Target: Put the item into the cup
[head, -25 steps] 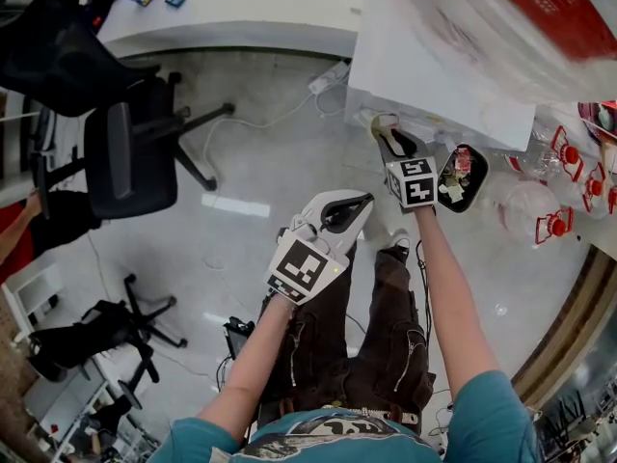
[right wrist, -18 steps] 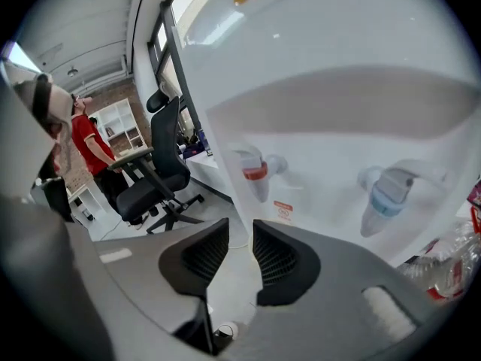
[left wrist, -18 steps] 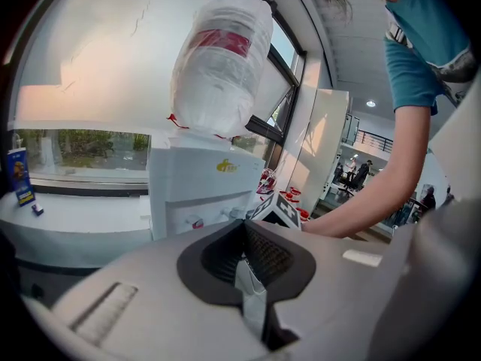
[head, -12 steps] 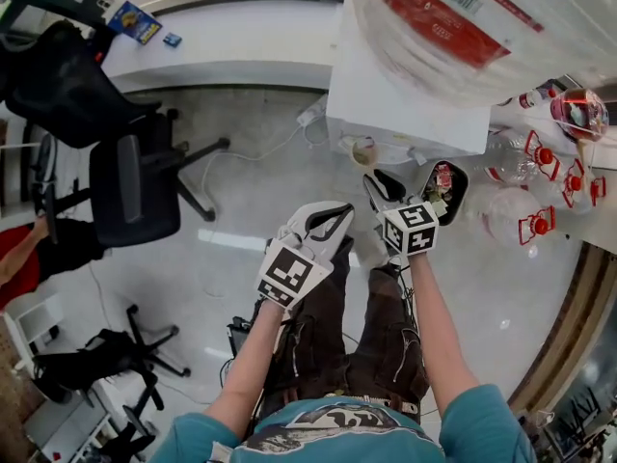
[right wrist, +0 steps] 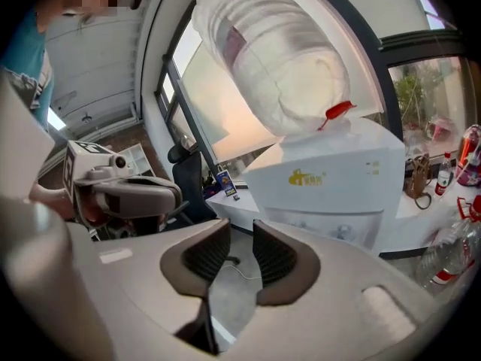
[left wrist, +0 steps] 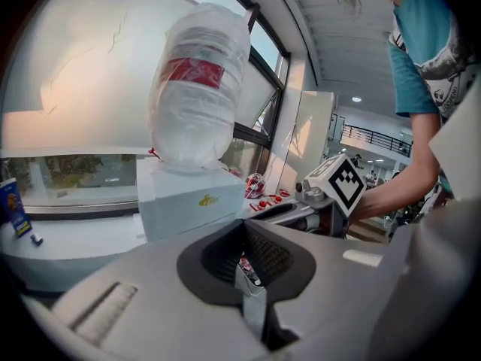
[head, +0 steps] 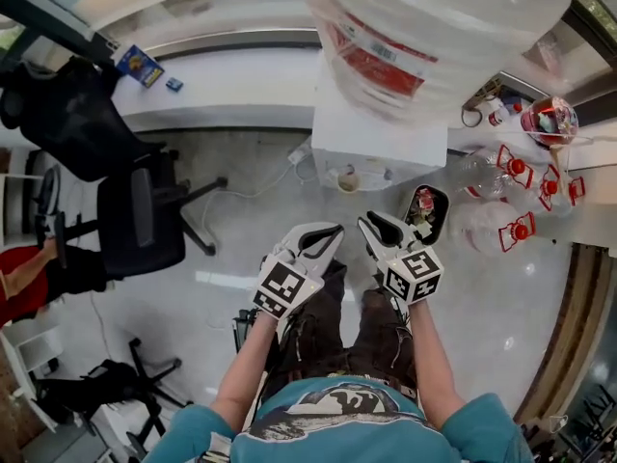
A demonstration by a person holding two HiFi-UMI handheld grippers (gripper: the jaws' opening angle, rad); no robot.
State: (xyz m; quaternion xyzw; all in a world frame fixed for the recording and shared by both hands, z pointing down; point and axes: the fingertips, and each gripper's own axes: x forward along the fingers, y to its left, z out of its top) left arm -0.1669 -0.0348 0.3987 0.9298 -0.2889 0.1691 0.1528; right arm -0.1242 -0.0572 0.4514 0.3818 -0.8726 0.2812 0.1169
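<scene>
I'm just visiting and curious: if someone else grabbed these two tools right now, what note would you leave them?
Left gripper: jaws closed, nothing clearly held.
Right gripper: jaws apart, empty; they have just been closing a little.
Cup: at the water dispenser's front, ahead of both grippers; its inside can't be made out.
Done: unclear whether the item is in.
To do: check the cup.
</scene>
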